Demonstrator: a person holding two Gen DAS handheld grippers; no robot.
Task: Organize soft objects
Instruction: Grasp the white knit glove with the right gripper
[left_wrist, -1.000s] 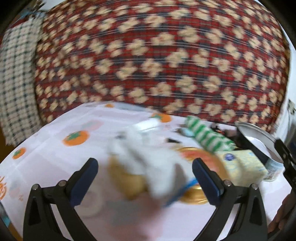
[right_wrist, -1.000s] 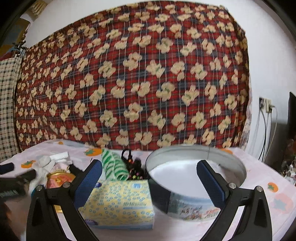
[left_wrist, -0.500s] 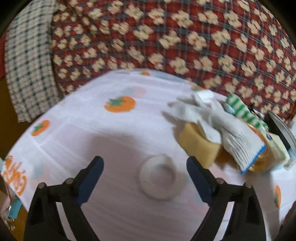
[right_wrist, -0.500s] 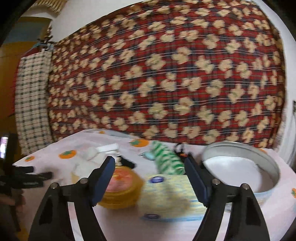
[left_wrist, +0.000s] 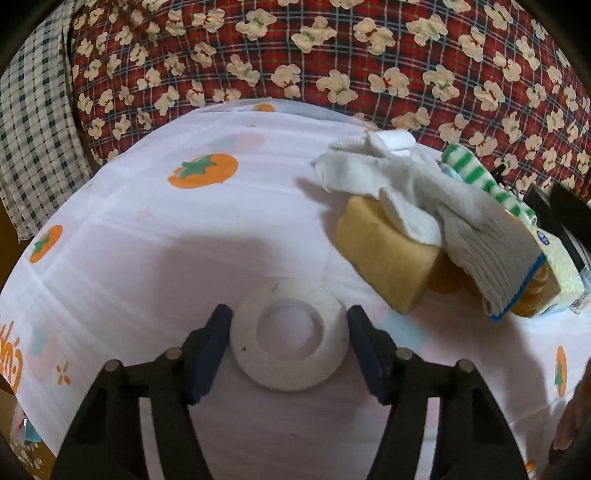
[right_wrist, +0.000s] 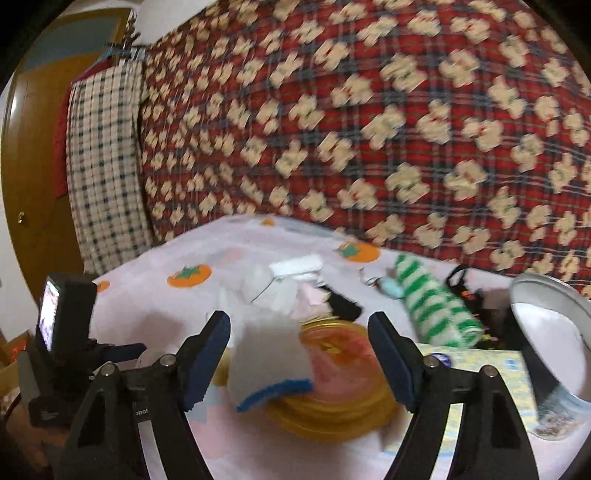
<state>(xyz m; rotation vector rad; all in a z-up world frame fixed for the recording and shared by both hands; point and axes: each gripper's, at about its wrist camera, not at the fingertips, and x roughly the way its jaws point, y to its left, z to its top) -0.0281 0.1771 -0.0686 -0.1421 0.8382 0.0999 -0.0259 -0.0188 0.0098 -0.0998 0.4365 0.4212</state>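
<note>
Foam ring (left_wrist: 289, 339) lies on the table (left_wrist: 147, 236) between my left tool's (left_wrist: 289, 325) closing pads, which touch its sides; my right tool (right_wrist: 299, 334) hangs spread over the white glove (right_wrist: 269, 354).

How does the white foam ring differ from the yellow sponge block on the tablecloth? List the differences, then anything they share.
1. Shape: the white foam ring is round with a hole; the yellow sponge block is a solid brick.
2. Cover: the ring lies bare; the sponge has a white knit glove draped over it.
3. Place: the ring sits between the left tongs; the sponge lies beyond them.

Both rest on the tablecloth.
</note>
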